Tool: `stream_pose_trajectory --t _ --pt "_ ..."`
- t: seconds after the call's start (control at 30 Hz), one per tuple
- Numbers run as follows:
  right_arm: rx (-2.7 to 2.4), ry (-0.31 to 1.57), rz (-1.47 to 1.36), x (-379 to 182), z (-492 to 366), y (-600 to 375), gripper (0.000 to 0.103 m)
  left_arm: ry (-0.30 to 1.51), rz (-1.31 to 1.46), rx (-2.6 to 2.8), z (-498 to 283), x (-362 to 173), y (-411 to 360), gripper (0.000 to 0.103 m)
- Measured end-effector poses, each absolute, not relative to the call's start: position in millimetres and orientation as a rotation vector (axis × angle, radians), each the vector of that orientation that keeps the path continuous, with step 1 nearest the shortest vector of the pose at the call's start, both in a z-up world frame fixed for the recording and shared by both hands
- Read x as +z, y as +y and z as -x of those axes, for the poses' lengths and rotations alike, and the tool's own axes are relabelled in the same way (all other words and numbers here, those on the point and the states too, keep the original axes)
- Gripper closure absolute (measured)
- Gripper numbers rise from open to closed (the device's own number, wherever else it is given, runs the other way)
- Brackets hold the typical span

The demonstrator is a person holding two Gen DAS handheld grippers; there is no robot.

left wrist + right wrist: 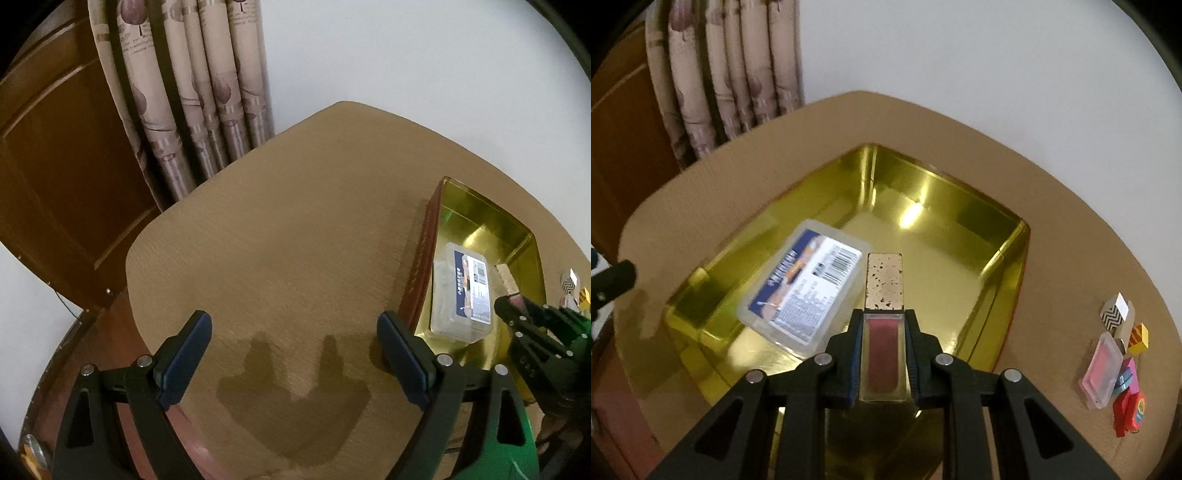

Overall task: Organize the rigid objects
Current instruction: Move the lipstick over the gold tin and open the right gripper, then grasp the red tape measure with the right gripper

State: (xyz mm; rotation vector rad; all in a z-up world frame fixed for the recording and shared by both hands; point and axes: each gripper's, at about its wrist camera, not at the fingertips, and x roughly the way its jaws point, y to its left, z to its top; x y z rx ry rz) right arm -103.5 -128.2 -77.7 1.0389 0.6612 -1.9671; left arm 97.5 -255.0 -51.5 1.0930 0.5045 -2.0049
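My right gripper (884, 314) is shut on a clear tube of red gloss (882, 354) with a speckled gold cap (884, 280). It holds the tube over the open gold tin (960, 206), just right of a clear plastic box with a printed label (809, 284) lying inside the tin. In the left wrist view the tin (480, 214) and the box (461, 291) are at the right, with the right gripper (517, 314) reaching in. My left gripper (293, 321) is open with nothing between its fingers, above the tan mat (277, 240) left of the tin.
Small items lie on the mat right of the tin: a zigzag-patterned block (1115, 314), a yellow block (1139, 338), a pink clear case (1102, 365) and a red tape measure (1130, 410). A curtain (192, 92) and a wooden door (55, 166) stand behind the table's far left.
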Motion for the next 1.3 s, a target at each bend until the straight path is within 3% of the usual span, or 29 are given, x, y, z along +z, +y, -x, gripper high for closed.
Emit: stream_pose_trajectory --t 0.4,0.47,0.53,0.6,0.9,1.03,1.3 --pt "-1.939 0.632 -1.098 -89 109 -121 0.081 0.525 -1.110 -2.013 -100 -55 -254 0.014" --pt "-1.949 0.595 -1.087 -84 110 -113 0.077 0.517 -1.108 -2.012 -101 -55 -255 0.014" --pt "-1.949 0.538 -1.079 -74 110 -106 0.066 0.511 -1.112 -2.010 -100 -55 -255 0.014" --pt "-1.951 0.500 -1.051 -63 108 -99 0.065 0.517 -1.117 -2.008 -100 -57 -256 0.014" --pt "-2.212 0.392 -0.987 -25 157 13 0.053 0.504 -1.122 -2.019 -100 -54 -251 0.014" --pt "-2.383 0.422 -1.048 -31 201 80 0.051 0.474 -1.140 -2.030 -96 -55 -243 0.014" --pt "-2.511 0.288 -1.234 -65 252 165 0.049 0.418 -1.163 -2.047 -92 -57 -233 0.014"
